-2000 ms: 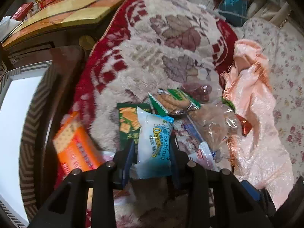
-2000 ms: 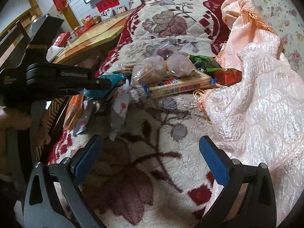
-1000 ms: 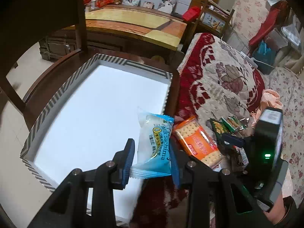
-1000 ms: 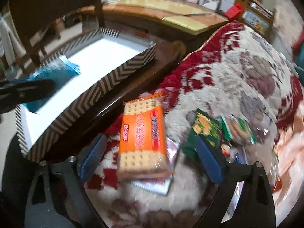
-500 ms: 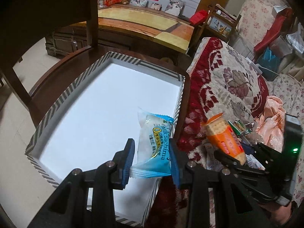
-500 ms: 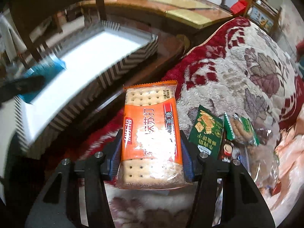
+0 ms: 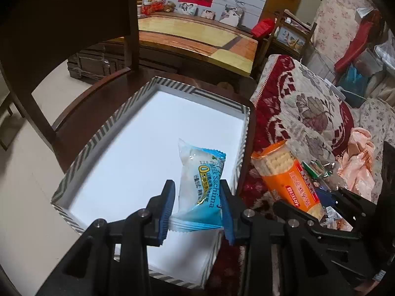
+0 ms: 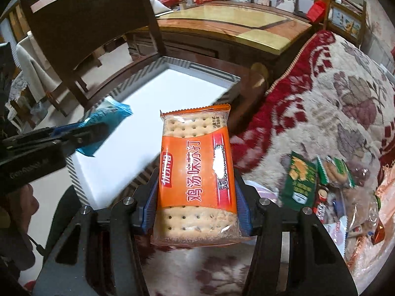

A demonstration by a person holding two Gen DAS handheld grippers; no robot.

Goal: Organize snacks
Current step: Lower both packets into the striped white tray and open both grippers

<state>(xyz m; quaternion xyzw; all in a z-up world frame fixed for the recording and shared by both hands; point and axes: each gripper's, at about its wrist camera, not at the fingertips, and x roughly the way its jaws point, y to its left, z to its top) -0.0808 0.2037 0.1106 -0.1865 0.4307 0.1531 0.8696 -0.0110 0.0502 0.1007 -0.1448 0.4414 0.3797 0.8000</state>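
My left gripper (image 7: 197,204) is shut on a blue and white sachima packet (image 7: 201,185), held above the near right part of a white box with a striped rim (image 7: 103,133). My right gripper (image 8: 196,209) is shut on an orange cracker pack (image 8: 196,170), lifted off the blanket beside the box (image 8: 172,91). In the left wrist view that cracker pack (image 7: 286,172) and the right gripper (image 7: 321,212) appear to the right of the box. The left gripper (image 8: 61,138) with its blue packet (image 8: 108,116) shows at the left of the right wrist view.
The box sits on a dark wooden chair (image 7: 81,108). Several loose snack packets (image 8: 318,180) lie on the red and cream blanket (image 8: 333,93). A pink cloth (image 7: 358,162) is at the right, and a wooden table (image 7: 197,42) stands behind.
My right gripper closed on the orange cracker pack and lifted it off the blanket toward the box. My left gripper drifted slightly over the box with the blue packet held.
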